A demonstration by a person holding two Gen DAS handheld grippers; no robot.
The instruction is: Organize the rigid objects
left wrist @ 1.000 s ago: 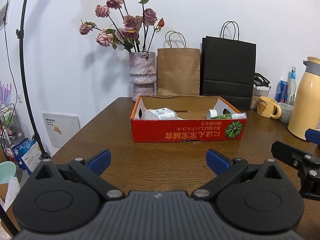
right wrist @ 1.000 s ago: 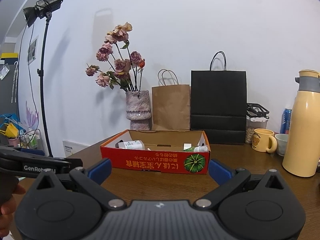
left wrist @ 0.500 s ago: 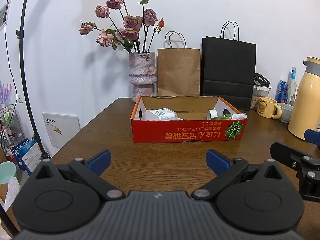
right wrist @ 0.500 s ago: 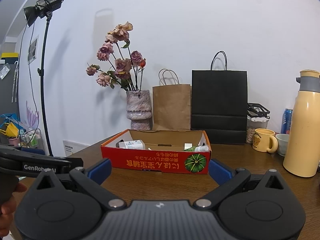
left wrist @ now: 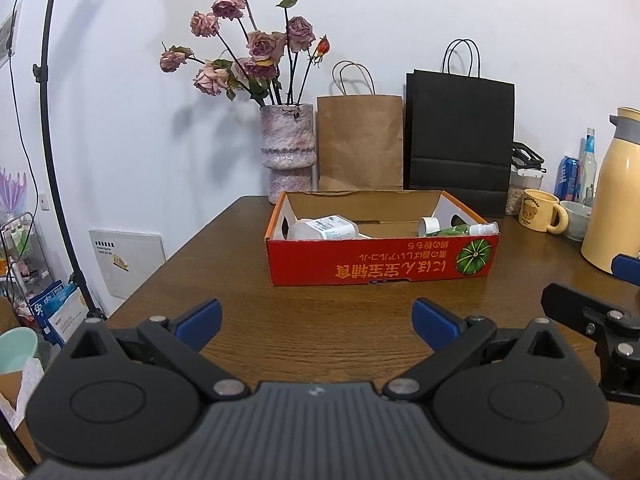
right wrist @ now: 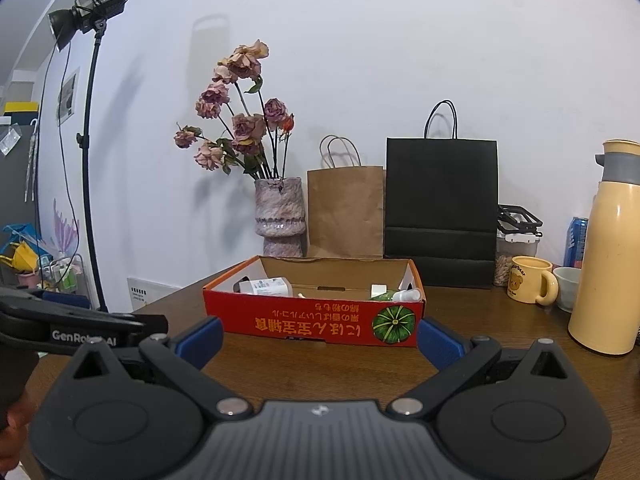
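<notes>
A shallow red cardboard box [left wrist: 380, 266] [right wrist: 316, 322] with a pumpkin picture sits on the brown wooden table [left wrist: 320, 332]. Inside it lie a white labelled bottle [left wrist: 323, 229] [right wrist: 266, 286] at the left and a green spray bottle [left wrist: 460, 230] [right wrist: 394, 295] with a white cap [left wrist: 429, 225] at the right. My left gripper [left wrist: 316, 316] hovers open over the table in front of the box, holding nothing. My right gripper [right wrist: 320, 338] is open too, just short of the box's front wall. Each gripper shows at the edge of the other's view.
Behind the box stand a vase of dried roses [left wrist: 286, 146], a brown paper bag [left wrist: 360, 142] and a black paper bag [left wrist: 460, 140]. To the right are a yellow mug [left wrist: 540, 210], a small bowl [left wrist: 574, 220], a cream thermos [left wrist: 616, 192] and cans. A light stand [right wrist: 86, 152] is left of the table.
Both grippers have held nearly still; the right wrist view has drifted very slightly. Nothing was picked up or let go.
</notes>
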